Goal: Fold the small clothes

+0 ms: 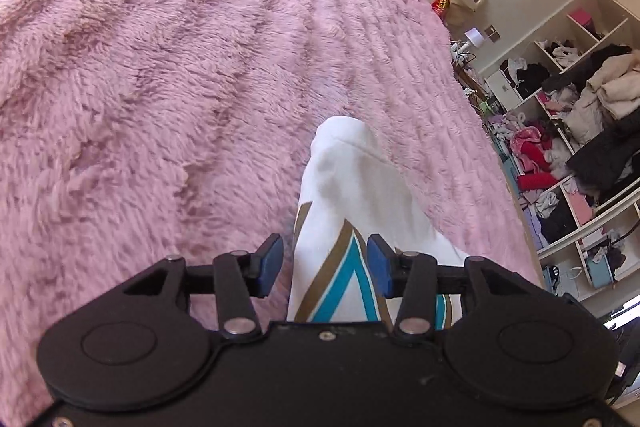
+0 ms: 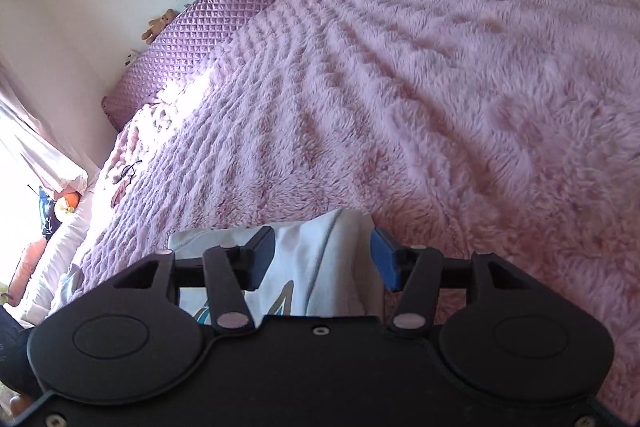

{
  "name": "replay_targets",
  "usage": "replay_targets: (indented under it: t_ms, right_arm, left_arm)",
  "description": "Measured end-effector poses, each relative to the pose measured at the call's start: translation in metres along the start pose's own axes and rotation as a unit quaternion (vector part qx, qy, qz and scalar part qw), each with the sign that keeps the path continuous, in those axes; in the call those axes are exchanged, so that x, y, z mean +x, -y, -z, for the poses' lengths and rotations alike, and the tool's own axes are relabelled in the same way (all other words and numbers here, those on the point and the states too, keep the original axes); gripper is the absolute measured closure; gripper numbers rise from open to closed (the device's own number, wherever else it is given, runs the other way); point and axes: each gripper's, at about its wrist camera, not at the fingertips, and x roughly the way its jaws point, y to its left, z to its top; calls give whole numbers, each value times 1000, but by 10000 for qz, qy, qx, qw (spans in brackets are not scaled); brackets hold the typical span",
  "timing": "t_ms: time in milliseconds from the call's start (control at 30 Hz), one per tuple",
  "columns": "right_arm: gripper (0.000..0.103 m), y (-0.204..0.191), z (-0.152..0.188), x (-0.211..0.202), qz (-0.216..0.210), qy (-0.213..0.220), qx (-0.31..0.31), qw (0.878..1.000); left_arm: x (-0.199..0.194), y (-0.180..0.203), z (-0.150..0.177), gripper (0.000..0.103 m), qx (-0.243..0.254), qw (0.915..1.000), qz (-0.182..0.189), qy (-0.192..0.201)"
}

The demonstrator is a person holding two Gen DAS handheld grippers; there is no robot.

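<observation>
Both grippers, left (image 1: 325,263) and right (image 2: 323,257), sit part-open over the white garment (image 1: 352,195), gripping nothing. Fuzzy pink blanket (image 1: 160,67) keeps it flat for folding, I reckon.

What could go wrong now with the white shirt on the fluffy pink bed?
Both grippers, left gripper and right gripper, stand open with the white garment lying loose between the pads, so closing might catch too many layers. The fluffy pink blanket could also get pinched, or drag on the fabric and wrinkle the fold.
</observation>
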Motion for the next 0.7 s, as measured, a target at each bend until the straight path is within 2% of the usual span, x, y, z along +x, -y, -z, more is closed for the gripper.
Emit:
replay_targets:
  t_ms: [167, 233, 267, 300, 400, 433, 500, 600, 700]
  right_arm:
    - [51, 3, 3, 16, -151, -102, 28, 9998]
    - [69, 0, 5, 18, -164, -103, -163, 9997]
    - [89, -3, 5, 18, -92, -100, -315, 9994]
    - [94, -8, 4, 17, -6, -52, -508, 9987]
    - [96, -20, -3, 8, -304, 285, -791, 9960]
    - [96, -25, -6, 9, -246, 359, -913, 9949]
    - [98, -26, -9, 20, -107, 199, -905, 9956]
    - [99, -8, -3, 46, 374, -221, -629, 9971]
    - [100, 6, 6, 46, 408, -192, -383, 9982]
  left_arm:
    - [48, 1, -25, 57, -251, 9994, 175, -157]
    - [56, 3, -27, 64, -180, 9996, 186, -95]
    - [58, 6, -26, 98, -24, 9997, 243, -25]
    - [57, 9, -26, 103, 74, 9996, 258, 81]
    - [40, 5, -23, 103, -113, 9969, 457, 633]
    - [38, 2, -24, 103, -189, 9961, 478, 718]
    - [46, -5, -26, 103, -216, 9976, 332, 576]
    - [62, -14, -26, 101, -166, 9992, 127, 327]
    - [70, -15, -30, 95, -104, 9998, 49, 150]
